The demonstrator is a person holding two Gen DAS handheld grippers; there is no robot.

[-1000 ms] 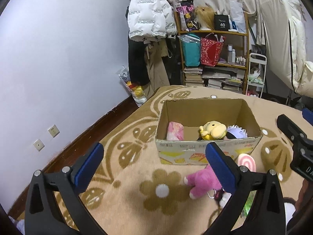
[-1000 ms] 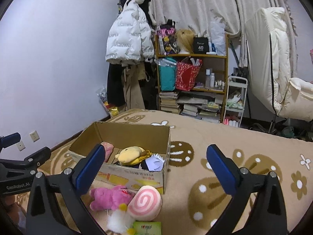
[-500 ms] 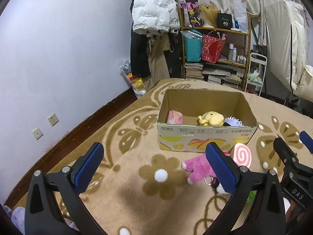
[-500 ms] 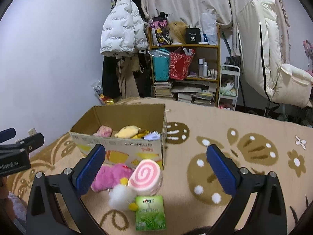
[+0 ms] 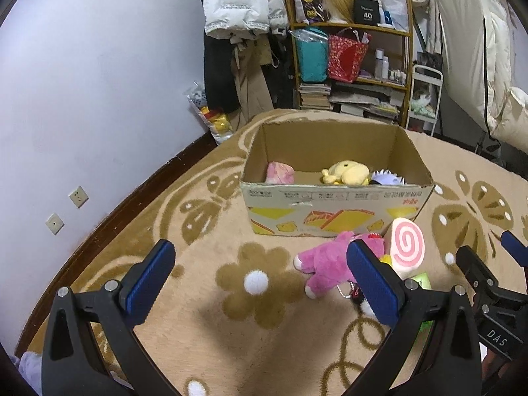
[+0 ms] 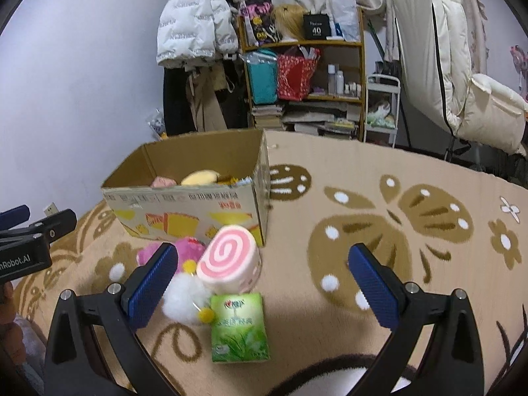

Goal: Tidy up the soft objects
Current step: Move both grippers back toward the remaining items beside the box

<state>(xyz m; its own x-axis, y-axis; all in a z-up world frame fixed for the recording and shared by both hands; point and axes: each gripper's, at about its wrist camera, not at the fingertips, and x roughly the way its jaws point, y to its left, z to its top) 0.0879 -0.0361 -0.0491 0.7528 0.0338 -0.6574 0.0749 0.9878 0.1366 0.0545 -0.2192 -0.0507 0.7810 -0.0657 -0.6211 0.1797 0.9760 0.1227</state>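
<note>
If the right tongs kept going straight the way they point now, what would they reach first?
Probably the green packet on the rug, with the pink swirl cushion just beyond; the open right tongs aim slightly right, so depth is uncertain.

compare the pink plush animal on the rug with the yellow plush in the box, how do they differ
The pink plush animal lies on the rug, outside the cardboard box and in front of its near wall; the yellow plush sits inside the box. The pink one shows nearly whole, partly behind the left gripper's finger; the yellow one is partly hidden by the box's front wall. Pink against yellow in colour. Both are soft stuffed toys, and neither gripper holds either.
</note>
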